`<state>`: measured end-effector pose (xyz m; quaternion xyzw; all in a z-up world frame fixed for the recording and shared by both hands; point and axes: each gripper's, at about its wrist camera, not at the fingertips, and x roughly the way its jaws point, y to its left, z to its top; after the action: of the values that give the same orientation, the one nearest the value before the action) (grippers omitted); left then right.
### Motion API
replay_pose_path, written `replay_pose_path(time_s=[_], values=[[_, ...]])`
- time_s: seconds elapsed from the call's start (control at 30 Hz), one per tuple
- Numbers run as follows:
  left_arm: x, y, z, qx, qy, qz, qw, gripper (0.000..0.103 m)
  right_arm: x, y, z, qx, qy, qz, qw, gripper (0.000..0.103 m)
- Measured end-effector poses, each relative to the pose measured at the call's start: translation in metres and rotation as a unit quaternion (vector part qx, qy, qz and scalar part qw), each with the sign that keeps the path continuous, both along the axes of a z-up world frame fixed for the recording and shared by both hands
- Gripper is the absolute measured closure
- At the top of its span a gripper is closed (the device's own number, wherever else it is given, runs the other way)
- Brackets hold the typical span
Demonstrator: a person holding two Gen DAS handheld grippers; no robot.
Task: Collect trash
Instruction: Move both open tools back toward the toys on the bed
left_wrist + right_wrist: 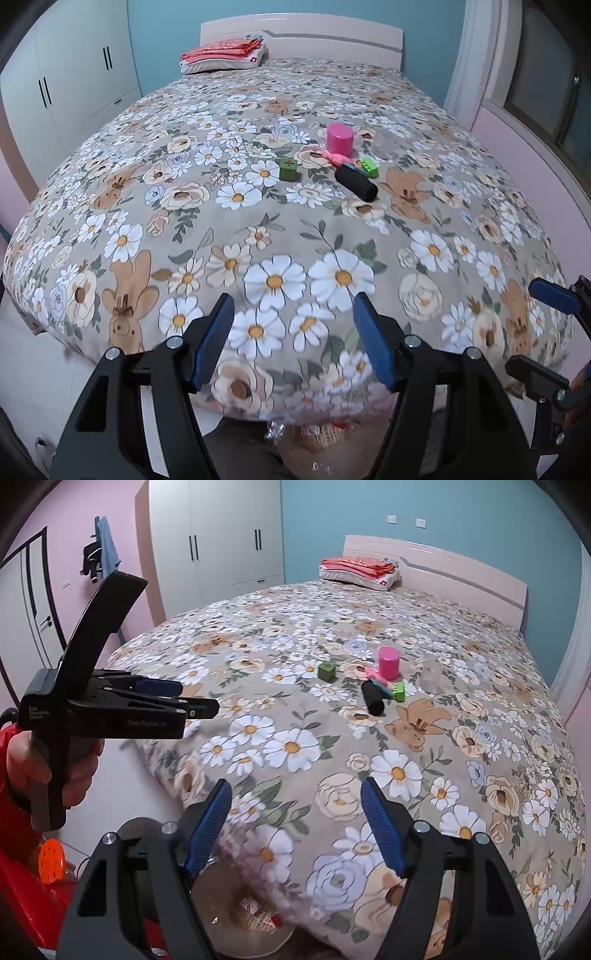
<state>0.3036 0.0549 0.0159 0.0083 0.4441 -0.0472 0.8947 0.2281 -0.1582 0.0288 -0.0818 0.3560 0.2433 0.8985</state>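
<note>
Several small items lie mid-bed on the floral bedspread (pixel 258 229): a pink cylinder (pixel 340 138), a green cube (pixel 289 169), a black roll (pixel 356 183), a green toothed block (pixel 369 167) and a pink strip (pixel 338 158). The right wrist view shows them too: cylinder (pixel 389 662), cube (pixel 327 672), roll (pixel 373 698), block (pixel 399 691). My left gripper (pixel 293 339) is open and empty over the bed's foot; it also shows in the right wrist view (pixel 199 698). My right gripper (pixel 295 823) is open and empty. A bin holding wrappers (pixel 255 912) sits below the bed edge.
Folded red cloth on a pillow (pixel 223 55) lies by the headboard (pixel 303 37). A white wardrobe (pixel 214 539) stands left of the bed. A window (pixel 546 74) is on the right. A red object with an orange disc (pixel 51 856) is at my lower left.
</note>
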Motion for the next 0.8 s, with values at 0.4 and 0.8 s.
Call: replay_pose_path(time_s=[0.4, 0.8], values=[[0.068, -0.002, -0.017, 0.009, 0.013, 0.007, 0.9999, 0.036, 0.061, -0.007, -0.016, 0.005, 0.021, -0.020, 1.000, 0.028], [0.153, 0.008, -0.039, -0.003, 0.014, 0.023, 0.9996, 0.036, 0.133, -0.005, -0.044, 0.011, 0.046, -0.043, 0.998, 0.028]])
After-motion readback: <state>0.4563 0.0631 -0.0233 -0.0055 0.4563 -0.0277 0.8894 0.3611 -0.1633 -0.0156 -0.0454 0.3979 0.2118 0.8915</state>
